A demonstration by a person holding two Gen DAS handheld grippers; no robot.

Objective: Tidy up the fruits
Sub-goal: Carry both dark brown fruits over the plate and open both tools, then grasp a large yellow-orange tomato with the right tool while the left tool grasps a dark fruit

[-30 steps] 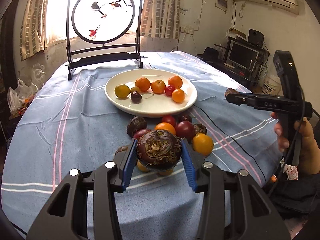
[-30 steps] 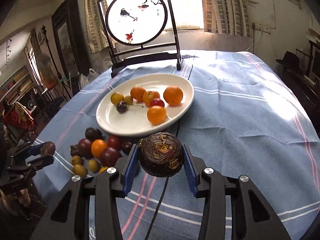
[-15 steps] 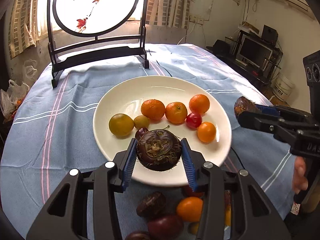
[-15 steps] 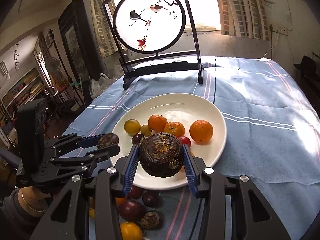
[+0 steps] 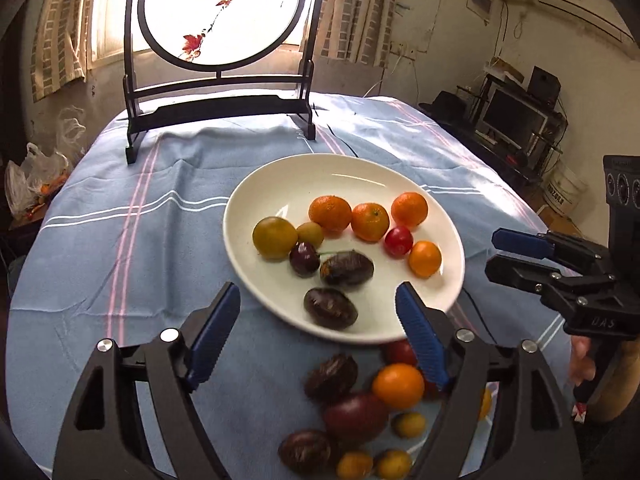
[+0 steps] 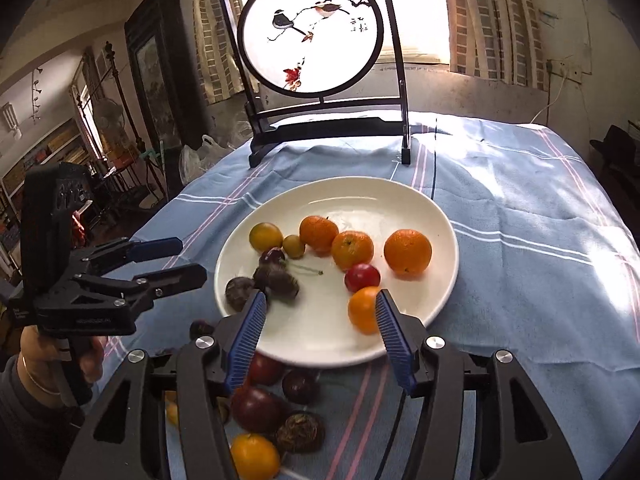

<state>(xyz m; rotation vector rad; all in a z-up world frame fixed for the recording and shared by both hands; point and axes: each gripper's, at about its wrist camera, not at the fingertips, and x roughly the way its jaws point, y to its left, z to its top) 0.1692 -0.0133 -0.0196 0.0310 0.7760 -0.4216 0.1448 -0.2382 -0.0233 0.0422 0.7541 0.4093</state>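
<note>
A white plate [image 5: 280,184] [image 6: 400,200] on the blue cloth holds oranges, yellow and red small fruits, a cherry and two dark brown round fruits [image 5: 347,268] [image 5: 330,308]. The right wrist view shows the same pair [image 6: 280,280] [image 6: 239,292] near the plate's left edge. Over the plate's near rim, my left gripper [image 5: 318,292] [image 6: 191,258] has its jaws opening and its pads touch nothing. My right gripper [image 6: 320,296] [image 5: 494,254] is also opening and grips nothing. An orange [image 6: 362,310] lies just beyond its right pad.
Loose fruits [image 5: 398,386] [image 6: 256,404] lie in a heap on the cloth just in front of the plate, under both grippers. A round bird screen on a black stand [image 5: 224,12] [image 6: 312,32] rises at the table's far side. A black cable [image 5: 474,308] runs by the plate.
Both grippers moved forward from the fruit heap to over the plate. Each was shut on a dark brown fruit; both jaws have spread and the two fruits now lie on the plate.
</note>
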